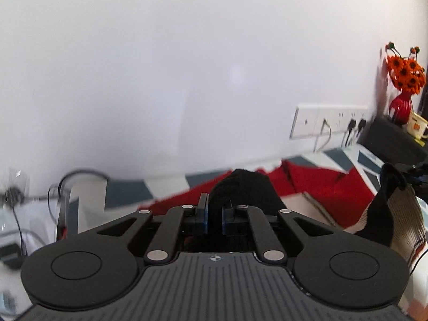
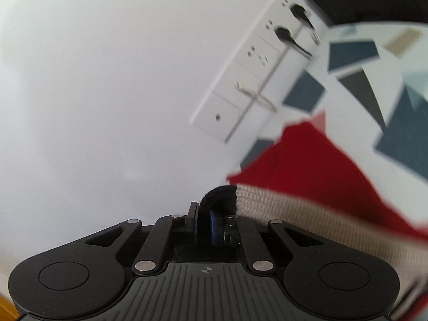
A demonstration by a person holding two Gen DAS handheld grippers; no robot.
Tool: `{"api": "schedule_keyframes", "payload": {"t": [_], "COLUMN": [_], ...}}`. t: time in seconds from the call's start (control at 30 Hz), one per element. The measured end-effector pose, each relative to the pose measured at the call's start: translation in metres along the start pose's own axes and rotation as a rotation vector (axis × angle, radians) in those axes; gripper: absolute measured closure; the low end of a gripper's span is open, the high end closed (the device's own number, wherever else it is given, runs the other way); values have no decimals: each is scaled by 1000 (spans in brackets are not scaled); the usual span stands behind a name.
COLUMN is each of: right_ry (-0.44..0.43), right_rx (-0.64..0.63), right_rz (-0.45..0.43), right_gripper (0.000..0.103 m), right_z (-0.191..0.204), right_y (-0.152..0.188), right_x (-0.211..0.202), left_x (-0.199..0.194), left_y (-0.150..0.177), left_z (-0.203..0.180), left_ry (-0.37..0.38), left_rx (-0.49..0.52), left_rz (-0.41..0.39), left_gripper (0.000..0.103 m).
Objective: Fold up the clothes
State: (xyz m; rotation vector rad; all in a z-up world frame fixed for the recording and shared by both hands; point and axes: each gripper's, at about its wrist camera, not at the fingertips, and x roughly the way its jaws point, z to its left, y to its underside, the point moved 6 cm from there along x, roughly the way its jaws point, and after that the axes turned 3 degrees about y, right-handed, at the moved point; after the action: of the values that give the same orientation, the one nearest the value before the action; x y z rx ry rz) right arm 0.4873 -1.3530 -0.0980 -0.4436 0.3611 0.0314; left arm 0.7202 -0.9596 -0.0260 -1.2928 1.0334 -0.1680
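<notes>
Both grippers pinch the same garment [image 1: 334, 187], a knit w/ red, beige ribbed and black parts, lifted off the patterned tablecloth [image 2: 396, 133]. Left gripper [image 1: 215, 214]: jaws together, clamped on a black bunch of the fabric that humps up just beyond the fingertips. Right gripper [image 2: 204, 222]: also clamped, on a black edge where the beige ribbed band starts; the band runs off to the right and near, pulled fairly straight. Prob held at two points so the cloth hangs taut btw them and can be laid flat or doubled over. Wall sockets [image 2: 248, 75] far behind; flower vase [image 1: 401, 104] far right, well apart
</notes>
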Motion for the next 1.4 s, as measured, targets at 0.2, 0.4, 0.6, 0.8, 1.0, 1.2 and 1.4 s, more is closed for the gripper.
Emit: {"api": "schedule_keyframes", "payload": {"t": [0.2,0.4,0.6,0.8,1.0,1.2,1.4], "right_ry": [-70,-45,74,316,268,25,-7], "right_rx": [-3,-17,31,63,-188,-375,-324], "right_rz": [-42,-82,-105,2,-62,210,525], "right_gripper": [96,96,96,90,38,39,41], "right_z": [21,11,-35,-79,-14,47,46], "right_y": [-40,-65,-72,-53,-43,23,97], "right_x": [29,67,116,159,159,226,293], "left_x": [23,69,118,155,132,98,97], "left_y": [-31,-34,-16,1,-3,-17,-9], "left_z": [-5,15,49,49,37,20,10], "left_ry": [-33,-130,-218,-244,-224,-144,-149], "left_rx": [38,37,-27,20,112,97,123], "left_rz": [-61,-43,23,83,44,-48,18], "left_gripper": [94,94,94,94,94,94,94]}}
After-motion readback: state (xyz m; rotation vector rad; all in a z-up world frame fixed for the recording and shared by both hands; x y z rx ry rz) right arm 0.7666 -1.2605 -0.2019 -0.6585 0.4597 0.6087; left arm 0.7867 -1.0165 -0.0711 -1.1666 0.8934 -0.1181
